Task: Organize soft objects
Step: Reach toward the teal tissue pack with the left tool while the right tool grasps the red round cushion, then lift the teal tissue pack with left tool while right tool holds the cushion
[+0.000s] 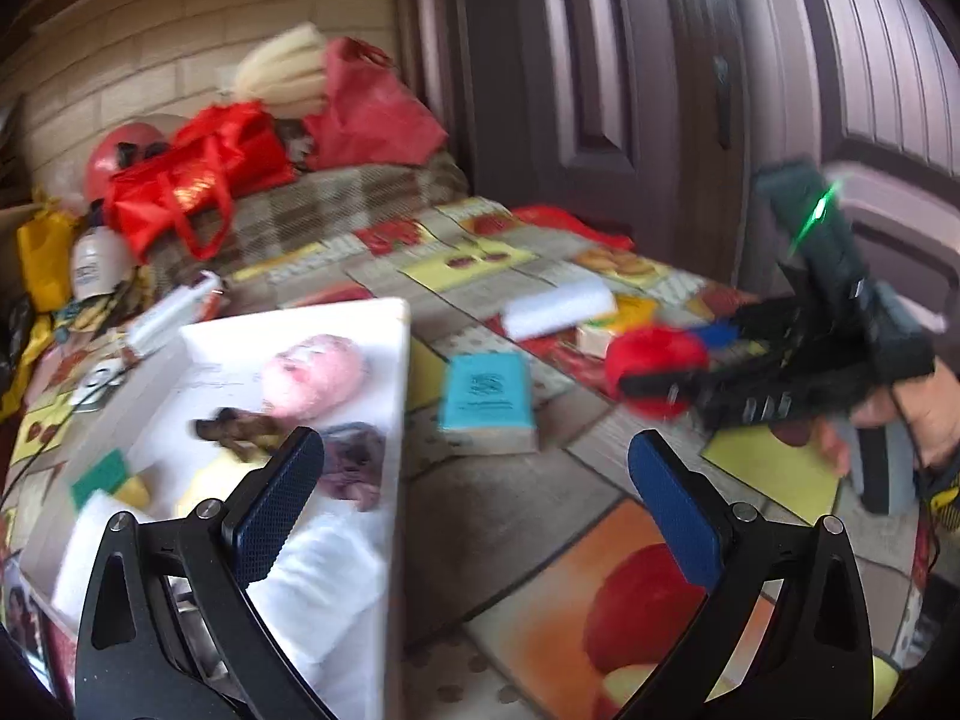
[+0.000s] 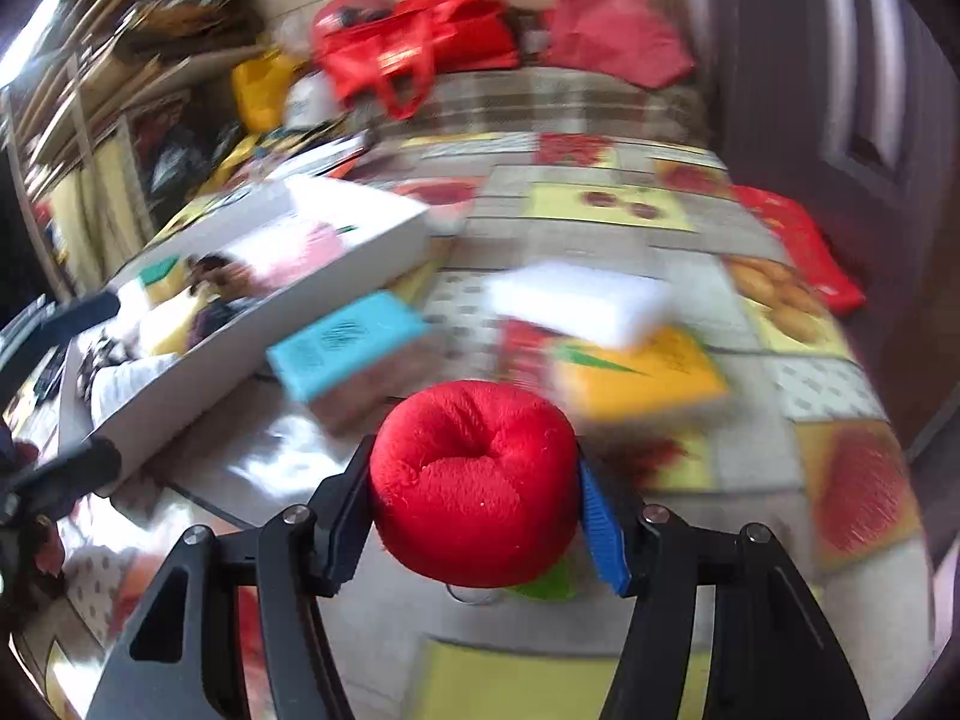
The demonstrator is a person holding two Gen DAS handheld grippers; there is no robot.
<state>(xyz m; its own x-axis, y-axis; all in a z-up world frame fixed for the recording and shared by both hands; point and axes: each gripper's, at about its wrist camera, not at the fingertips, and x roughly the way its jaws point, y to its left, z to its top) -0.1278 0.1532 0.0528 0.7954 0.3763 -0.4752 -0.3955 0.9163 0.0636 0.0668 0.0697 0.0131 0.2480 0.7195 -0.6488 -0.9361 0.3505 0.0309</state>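
My right gripper (image 2: 474, 480) is shut on a red plush apple (image 2: 474, 480) and holds it above the table; it shows in the left wrist view (image 1: 657, 369) too. My left gripper (image 1: 474, 480) is open and empty, its left finger over the white box (image 1: 396, 396). The box holds a pink plush (image 1: 312, 375), a brown toy (image 1: 237, 429), a purple soft piece (image 1: 354, 465) and white cloth (image 1: 318, 588). A teal sponge (image 1: 486, 399) (image 2: 348, 348), a white sponge (image 1: 558, 303) (image 2: 579, 300) and a yellow sponge (image 2: 648, 372) lie on the table.
The table has a fruit-print cloth (image 1: 516, 516). Red bags (image 1: 198, 180), a yellow bag (image 1: 45, 258) and a white jar (image 1: 93, 267) crowd the far end. A dark door (image 1: 600, 90) stands behind at the right. The white box also shows in the right wrist view (image 2: 252, 324).
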